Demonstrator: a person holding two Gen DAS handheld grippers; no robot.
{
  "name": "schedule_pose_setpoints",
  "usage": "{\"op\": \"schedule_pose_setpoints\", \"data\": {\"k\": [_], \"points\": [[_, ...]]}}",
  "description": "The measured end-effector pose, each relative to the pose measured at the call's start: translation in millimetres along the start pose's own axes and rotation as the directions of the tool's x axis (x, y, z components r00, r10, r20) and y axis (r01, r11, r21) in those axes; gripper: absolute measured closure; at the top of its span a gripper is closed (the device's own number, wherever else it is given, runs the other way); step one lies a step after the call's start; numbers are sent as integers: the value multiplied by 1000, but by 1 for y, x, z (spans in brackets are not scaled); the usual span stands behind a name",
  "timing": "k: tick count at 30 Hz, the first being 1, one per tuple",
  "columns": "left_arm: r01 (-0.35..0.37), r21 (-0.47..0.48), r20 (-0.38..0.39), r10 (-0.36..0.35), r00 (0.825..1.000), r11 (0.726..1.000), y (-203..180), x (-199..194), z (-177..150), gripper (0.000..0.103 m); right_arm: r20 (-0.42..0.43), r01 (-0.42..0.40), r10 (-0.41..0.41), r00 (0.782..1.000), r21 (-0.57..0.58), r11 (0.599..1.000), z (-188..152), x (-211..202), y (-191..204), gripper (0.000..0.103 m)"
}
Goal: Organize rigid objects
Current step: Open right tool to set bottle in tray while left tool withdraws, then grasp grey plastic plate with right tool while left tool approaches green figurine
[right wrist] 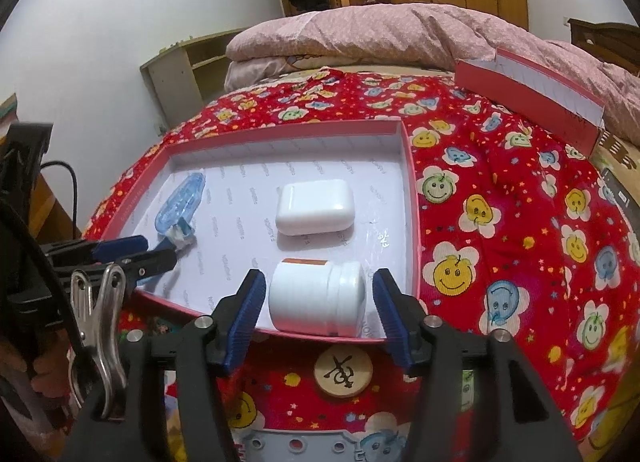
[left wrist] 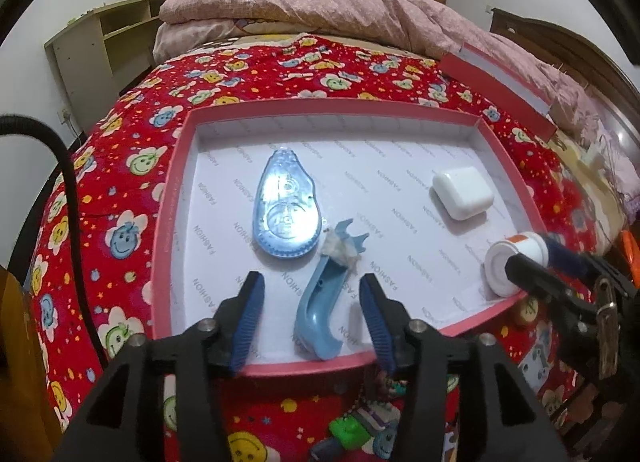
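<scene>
Between the blue pads of the left gripper [left wrist: 312,298], which stand apart and press nothing, lies a curved blue plastic handle piece [left wrist: 320,318] on the white floor of a shallow pink cardboard box [left wrist: 176,190]. Right gripper [right wrist: 318,298] is also open, its pads either side of a small white plastic jar [right wrist: 318,300] lying on its side without touching it. Farther in the box rest a blue translucent correction-tape dispenser [left wrist: 286,210] and a white rounded case [right wrist: 315,206]. Red flowered bedcover [right wrist: 500,222] lies under everything.

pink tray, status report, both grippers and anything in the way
Left hand-held gripper open, blue curved piece lying loose between its pads. Right hand-held gripper open, white jar on its side in the pink tray. Nothing blocking.
</scene>
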State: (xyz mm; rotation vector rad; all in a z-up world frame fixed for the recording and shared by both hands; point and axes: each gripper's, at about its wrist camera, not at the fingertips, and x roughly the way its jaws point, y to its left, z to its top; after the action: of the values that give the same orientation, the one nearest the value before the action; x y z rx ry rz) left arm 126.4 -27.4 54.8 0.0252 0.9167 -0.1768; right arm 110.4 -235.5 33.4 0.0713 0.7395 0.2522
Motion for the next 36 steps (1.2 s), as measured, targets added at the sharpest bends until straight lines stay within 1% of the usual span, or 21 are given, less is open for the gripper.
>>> {"op": "schedule_pose_setpoints", "data": {"k": [3,8,13,16,21,28,36], "points": [[-1,5,1,1,1000,1000,-1,-6,-3,48,14,9,-9,1000,-3,1000,0,-5,1,42],[19,15,0,-19,1000,1000,-4,-17,-10,48,29,-1,1,1000,11,1000,-2,-16,1,41],[29,18,16,-29,999,999,-7,-30,-19,47,59,-14,14,998,0,1000,-5,-31,4,41],[30,24,26,-31,999,999,-6,-37,-23,47,60,-16,15,998,2,1000,-8,-37,3,41],[46,15,26,-46,999,999,-4,-44,-26,47,52,-16,15,999,13,1000,-13,-43,0,41],[55,9,17,-55,998,998,-2,-51,-40,47,35,-15,14,999,22,1000,-26,-51,-3,41],[58,28,-5,-58,998,998,-4,-51,-55,47,-18,-10,10,1000,15,1000,-48,-57,-5,41]]}}
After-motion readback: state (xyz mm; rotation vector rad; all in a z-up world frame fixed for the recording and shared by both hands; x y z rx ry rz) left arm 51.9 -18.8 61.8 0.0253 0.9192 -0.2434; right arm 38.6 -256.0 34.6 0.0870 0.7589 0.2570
